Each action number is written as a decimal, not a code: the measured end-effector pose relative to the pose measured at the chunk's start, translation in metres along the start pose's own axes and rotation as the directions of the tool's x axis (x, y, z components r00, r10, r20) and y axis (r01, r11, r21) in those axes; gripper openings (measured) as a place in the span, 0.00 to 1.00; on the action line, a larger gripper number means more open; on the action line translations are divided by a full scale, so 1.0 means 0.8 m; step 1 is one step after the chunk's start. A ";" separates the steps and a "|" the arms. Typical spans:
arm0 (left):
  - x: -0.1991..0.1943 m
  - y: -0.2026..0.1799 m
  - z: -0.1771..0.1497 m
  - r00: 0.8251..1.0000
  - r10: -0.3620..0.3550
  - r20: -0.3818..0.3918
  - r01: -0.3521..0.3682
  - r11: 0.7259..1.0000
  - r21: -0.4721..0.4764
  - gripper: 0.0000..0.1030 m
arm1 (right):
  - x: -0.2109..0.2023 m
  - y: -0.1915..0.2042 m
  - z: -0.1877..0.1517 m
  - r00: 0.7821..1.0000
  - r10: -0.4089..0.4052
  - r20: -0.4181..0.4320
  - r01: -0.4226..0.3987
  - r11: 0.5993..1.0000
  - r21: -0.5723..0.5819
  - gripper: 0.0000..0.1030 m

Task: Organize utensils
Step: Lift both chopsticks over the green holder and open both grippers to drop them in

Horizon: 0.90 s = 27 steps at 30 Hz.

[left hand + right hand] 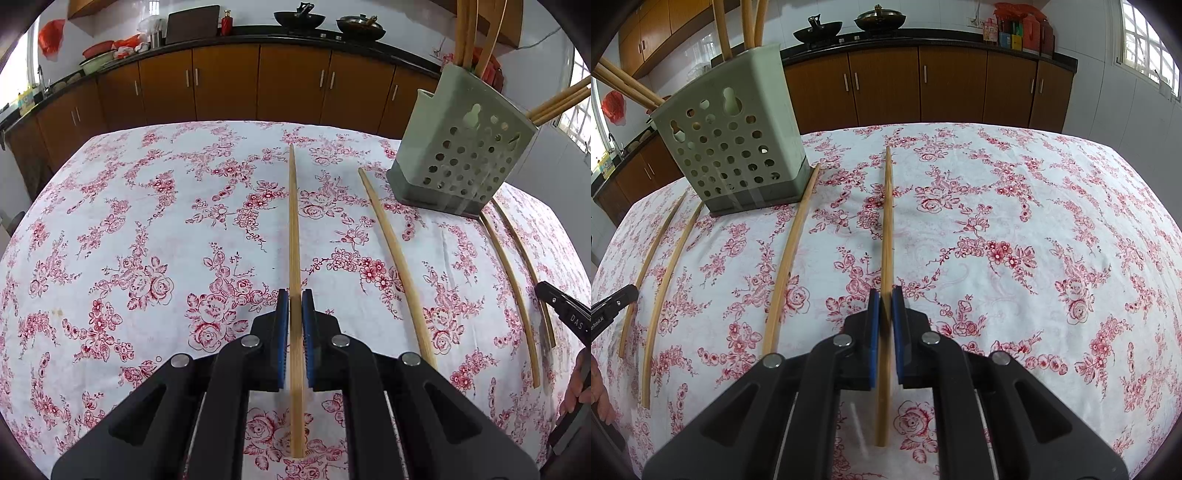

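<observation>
My left gripper (pixel 295 299) is shut on a bamboo chopstick (pixel 293 221) that points forward over the floral tablecloth. My right gripper (pixel 885 297) is shut on another bamboo chopstick (pixel 887 221) in the same way. A green perforated utensil holder (pixel 458 155) stands at the far right in the left wrist view, and at the far left in the right wrist view (pixel 735 147), with several chopsticks (pixel 722 29) standing in it. Loose chopsticks lie on the cloth: one (pixel 399 266) beside my left gripper and two (pixel 513 295) further right.
The table is covered with a white cloth with red flowers (pixel 147 240). Brown kitchen cabinets (pixel 221 85) and a counter with woks (pixel 299 18) run behind the table. The other gripper's tip (pixel 561 306) shows at the right edge in the left wrist view.
</observation>
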State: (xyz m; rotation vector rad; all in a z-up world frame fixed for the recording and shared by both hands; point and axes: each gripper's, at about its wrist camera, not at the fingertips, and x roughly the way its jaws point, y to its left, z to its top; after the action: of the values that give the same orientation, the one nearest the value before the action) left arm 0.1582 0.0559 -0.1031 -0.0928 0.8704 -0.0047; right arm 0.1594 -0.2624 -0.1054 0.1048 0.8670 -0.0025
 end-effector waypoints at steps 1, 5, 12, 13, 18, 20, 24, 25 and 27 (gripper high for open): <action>-0.001 0.001 -0.001 1.000 -0.004 0.000 0.004 1.000 -0.003 0.09 | 0.000 0.000 0.000 1.000 0.001 0.000 -0.001 1.000 0.001 0.08; -0.010 -0.005 -0.013 1.000 0.008 -0.006 -0.007 0.999 0.051 0.09 | -0.008 0.000 -0.011 1.000 0.000 -0.002 0.000 1.000 -0.012 0.08; -0.023 -0.008 -0.031 1.000 0.009 -0.010 -0.008 0.997 0.071 0.09 | -0.021 -0.003 -0.027 1.000 0.024 -0.005 -0.024 1.000 -0.006 0.08; -0.024 -0.008 -0.032 1.000 0.011 -0.010 -0.011 0.997 0.075 0.08 | -0.022 -0.004 -0.028 1.000 0.029 -0.005 -0.029 1.000 -0.004 0.08; -0.033 -0.007 -0.029 1.000 0.012 -0.014 -0.011 0.997 0.074 0.07 | -0.043 -0.012 -0.025 0.999 0.037 0.029 -0.037 0.999 0.010 0.07; -0.048 -0.005 -0.022 1.000 0.006 0.018 -0.007 0.997 0.072 0.07 | -0.064 -0.018 -0.018 0.996 0.035 0.082 -0.036 0.999 0.015 0.07; -0.093 0.000 0.003 0.993 -0.015 0.121 0.009 0.998 0.057 0.07 | -0.107 -0.029 0.003 0.980 0.033 0.195 -0.039 0.999 0.028 0.07; -0.101 0.000 0.008 0.990 -0.020 0.139 0.013 0.998 0.053 0.07 | -0.119 -0.031 0.009 0.973 0.032 0.227 -0.040 0.999 0.032 0.07; -0.126 0.003 0.022 0.979 -0.036 0.198 0.030 0.999 0.037 0.07 | -0.137 -0.035 0.019 0.960 0.033 0.277 -0.046 0.998 0.040 0.07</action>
State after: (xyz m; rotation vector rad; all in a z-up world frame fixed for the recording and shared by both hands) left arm 0.1068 0.0636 -0.0152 -0.0750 0.6685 -0.0405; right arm 0.0986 -0.2960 -0.0149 0.1613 0.5856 -0.0002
